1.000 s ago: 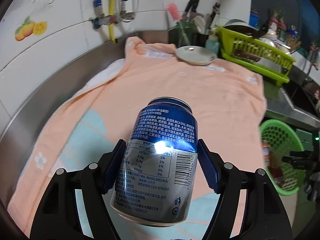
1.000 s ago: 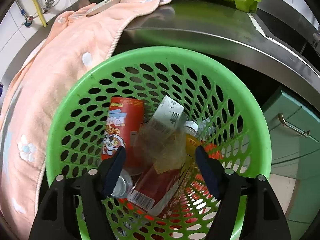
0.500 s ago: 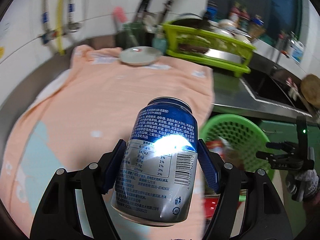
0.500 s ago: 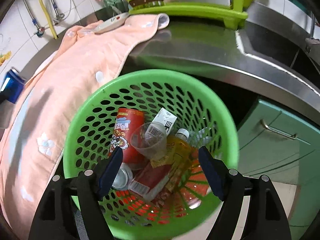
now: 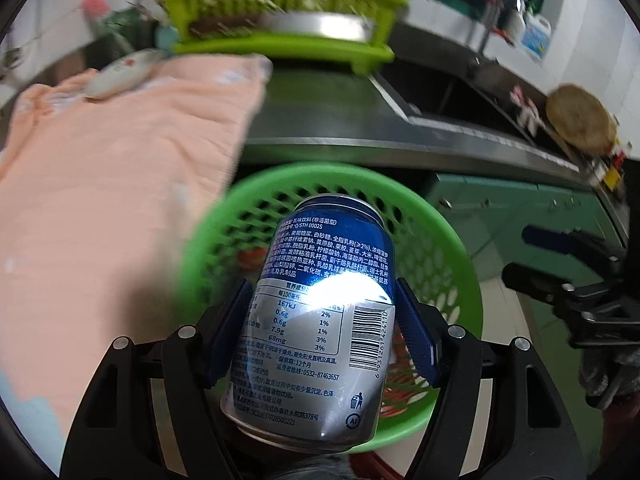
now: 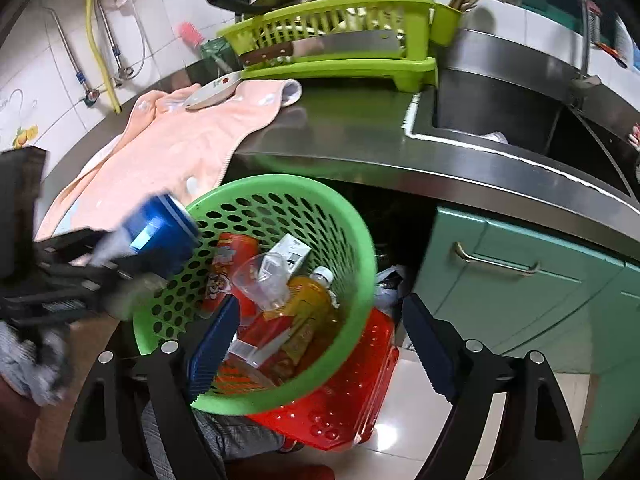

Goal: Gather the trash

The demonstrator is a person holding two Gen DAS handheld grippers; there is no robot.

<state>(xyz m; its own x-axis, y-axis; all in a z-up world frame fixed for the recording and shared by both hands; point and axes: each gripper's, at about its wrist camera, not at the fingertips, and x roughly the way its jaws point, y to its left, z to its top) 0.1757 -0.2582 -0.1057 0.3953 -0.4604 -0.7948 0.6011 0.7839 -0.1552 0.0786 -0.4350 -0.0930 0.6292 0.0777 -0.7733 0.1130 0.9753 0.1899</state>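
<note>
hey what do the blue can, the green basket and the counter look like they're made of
Blue can: thin metal, likely aluminium; glossy printed wall with a sharp glare spot. Green basket: moulded plastic, smooth uniform colour, perforated with regular holes. Counter: apparently stainless steel; grey brushed sheen reflecting the green dish rack.

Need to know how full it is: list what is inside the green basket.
Inside the green basket: a red snack tube, a clear plastic cup, a white carton, a yellow drink bottle and red packaging. Anything beneath them is covered.
</note>
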